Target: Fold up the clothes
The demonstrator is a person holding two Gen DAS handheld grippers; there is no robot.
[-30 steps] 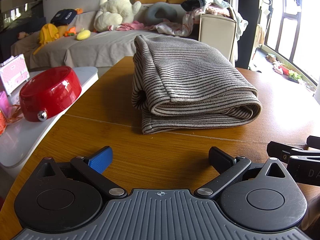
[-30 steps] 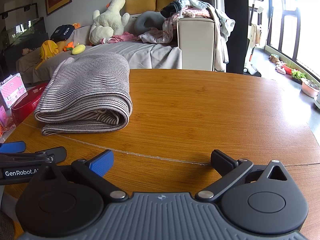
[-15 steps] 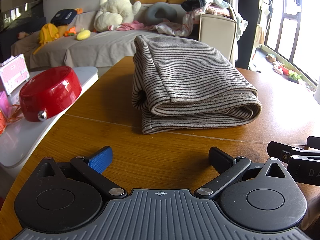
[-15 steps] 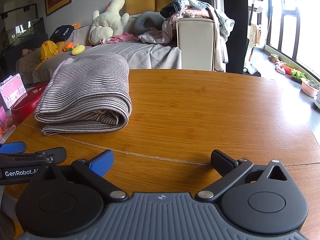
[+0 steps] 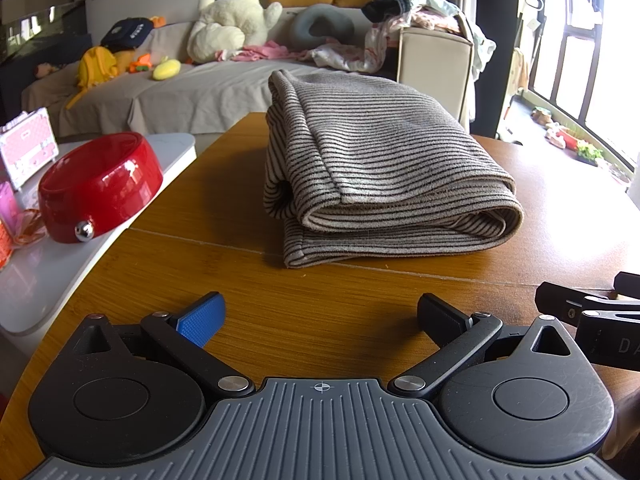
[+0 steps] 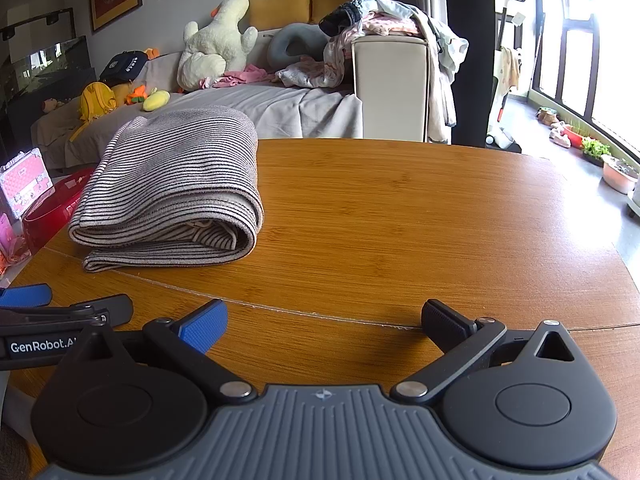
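Shirt (image 5: 380, 168) sits folded mid-frame, so we park both claws, left (image 5: 320, 316) and right (image 6: 324, 318), low in frame, spread apart, holding nothing; looks done.

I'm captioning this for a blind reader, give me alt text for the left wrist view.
A folded striped garment lies on a wooden table, beyond the open, empty left gripper. A red bowl sits on a white side surface at left; the right gripper shows at the right edge.
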